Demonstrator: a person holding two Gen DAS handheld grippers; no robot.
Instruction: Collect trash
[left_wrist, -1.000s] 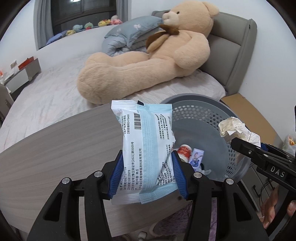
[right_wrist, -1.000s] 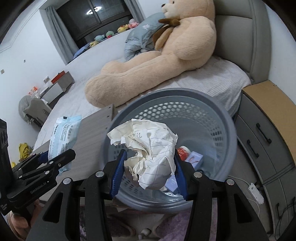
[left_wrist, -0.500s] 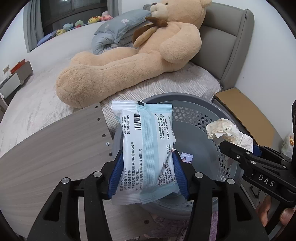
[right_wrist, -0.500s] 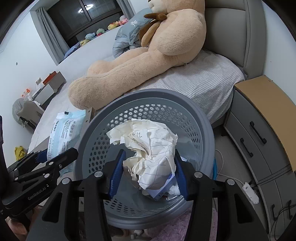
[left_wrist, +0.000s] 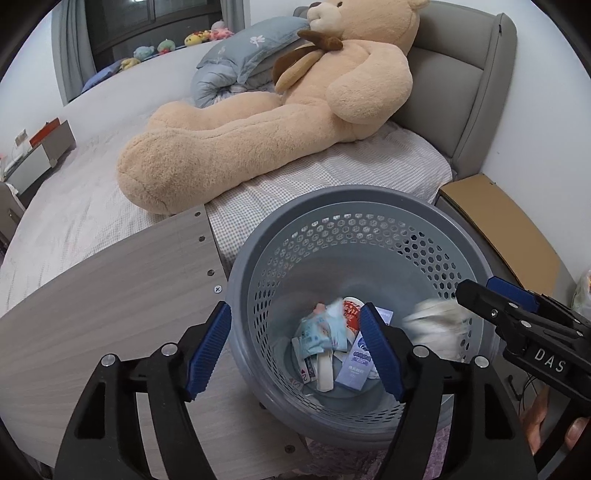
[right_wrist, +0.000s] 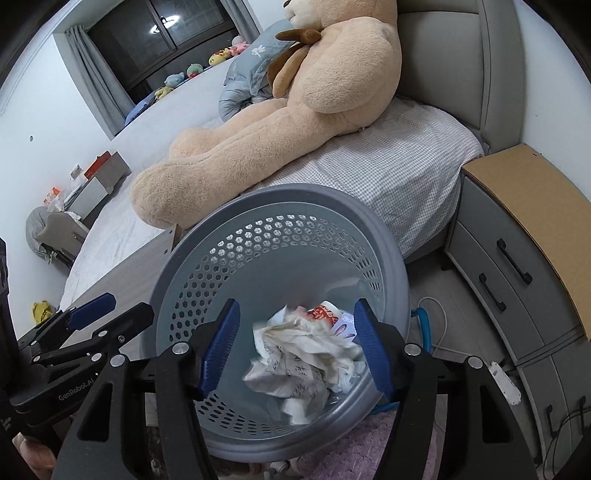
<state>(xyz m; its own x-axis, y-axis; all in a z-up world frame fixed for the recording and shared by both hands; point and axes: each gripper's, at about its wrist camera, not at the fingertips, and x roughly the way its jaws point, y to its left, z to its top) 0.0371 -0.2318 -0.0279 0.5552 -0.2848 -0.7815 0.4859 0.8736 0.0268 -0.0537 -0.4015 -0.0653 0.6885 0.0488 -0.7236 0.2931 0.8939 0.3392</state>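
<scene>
Both grippers hang over the bin with nothing between their pads. The left gripper has just been opening, its jaws now wide and empty, and the blue packet blurs down among the rubbish at the bottom. The right gripper has likewise just spread, and the crumpled paper drops inside the rim. Done well, both hold above the bin until the pieces settle, then lift straight out, clear of the wooden table and the bed beyond.

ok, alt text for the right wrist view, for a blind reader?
The open right gripper hangs over a grey perforated bin, a crumpled paper ball blurred inside it, clear of the pads. Behind lies a bed with a large teddy bear; the left gripper shows at left.
</scene>
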